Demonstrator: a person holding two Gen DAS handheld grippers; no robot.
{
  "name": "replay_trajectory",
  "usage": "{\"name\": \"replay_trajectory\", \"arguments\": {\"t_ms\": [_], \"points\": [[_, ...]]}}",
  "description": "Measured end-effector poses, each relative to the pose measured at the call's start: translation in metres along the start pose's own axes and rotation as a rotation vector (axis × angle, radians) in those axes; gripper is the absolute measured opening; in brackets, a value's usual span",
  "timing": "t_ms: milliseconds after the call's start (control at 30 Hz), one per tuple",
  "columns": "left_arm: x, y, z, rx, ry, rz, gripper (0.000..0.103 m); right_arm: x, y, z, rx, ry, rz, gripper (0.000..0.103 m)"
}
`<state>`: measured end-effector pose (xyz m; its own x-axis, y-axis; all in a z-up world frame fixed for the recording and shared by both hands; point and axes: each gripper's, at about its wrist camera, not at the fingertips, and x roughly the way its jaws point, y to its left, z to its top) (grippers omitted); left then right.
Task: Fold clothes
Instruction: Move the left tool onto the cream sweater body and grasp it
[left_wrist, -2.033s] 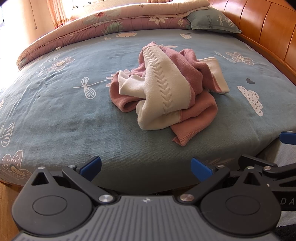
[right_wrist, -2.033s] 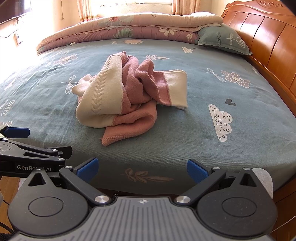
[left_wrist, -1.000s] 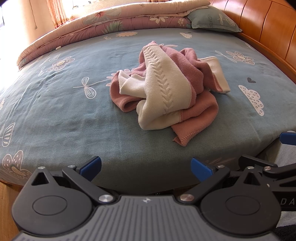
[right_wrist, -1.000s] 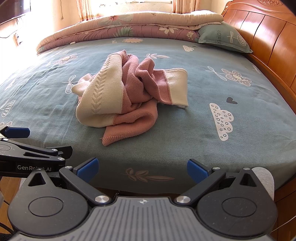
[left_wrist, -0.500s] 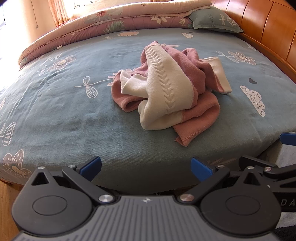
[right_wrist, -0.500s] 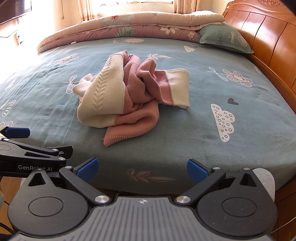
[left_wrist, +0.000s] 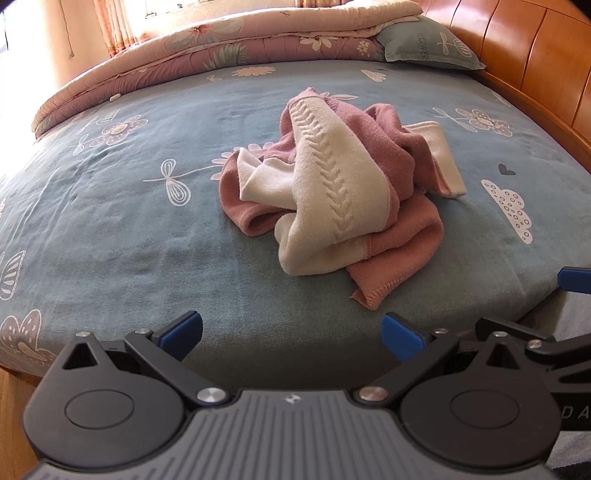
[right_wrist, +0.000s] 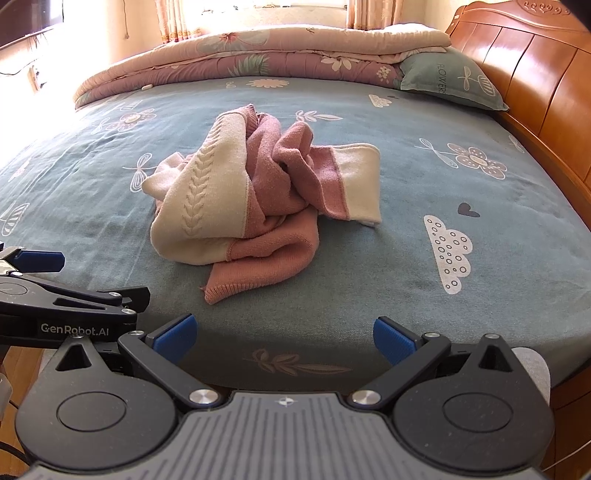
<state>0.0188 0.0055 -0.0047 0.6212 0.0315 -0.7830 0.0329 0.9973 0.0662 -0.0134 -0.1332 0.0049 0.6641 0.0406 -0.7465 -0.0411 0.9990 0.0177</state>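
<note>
Crumpled pink-and-cream knitted sweater (left_wrist: 332, 192) lies in a heap on the bed.

It rests mid-bed on the blue-grey flower-printed bedsheet (left_wrist: 110, 221), a pink hem trailing toward 6 o'clock. At 12 o'clock lies a folded pink floral quilt (right_wrist: 258, 55), at 2 o'clock a grey-green pillow (right_wrist: 450, 79) against the wooden headboard (right_wrist: 535, 74). Left gripper (left_wrist: 291, 332) and right gripper (right_wrist: 282, 334) hover at the near edge, fingers spread wide, empty.
</note>
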Motion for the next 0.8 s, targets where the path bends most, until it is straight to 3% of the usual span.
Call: {"name": "replay_trajectory", "arguments": {"t_ms": [467, 800], "points": [[0.035, 0.002, 0.019, 0.010, 0.041, 0.000, 0.102, 0.036, -0.016, -0.002, 0.034, 0.107, -0.006, 0.103], [0.051, -0.006, 0.060, 0.049, 0.016, -0.008, 0.102, 0.065, -0.031, 0.004, 0.073, 0.193, -0.010, 0.103]]}}
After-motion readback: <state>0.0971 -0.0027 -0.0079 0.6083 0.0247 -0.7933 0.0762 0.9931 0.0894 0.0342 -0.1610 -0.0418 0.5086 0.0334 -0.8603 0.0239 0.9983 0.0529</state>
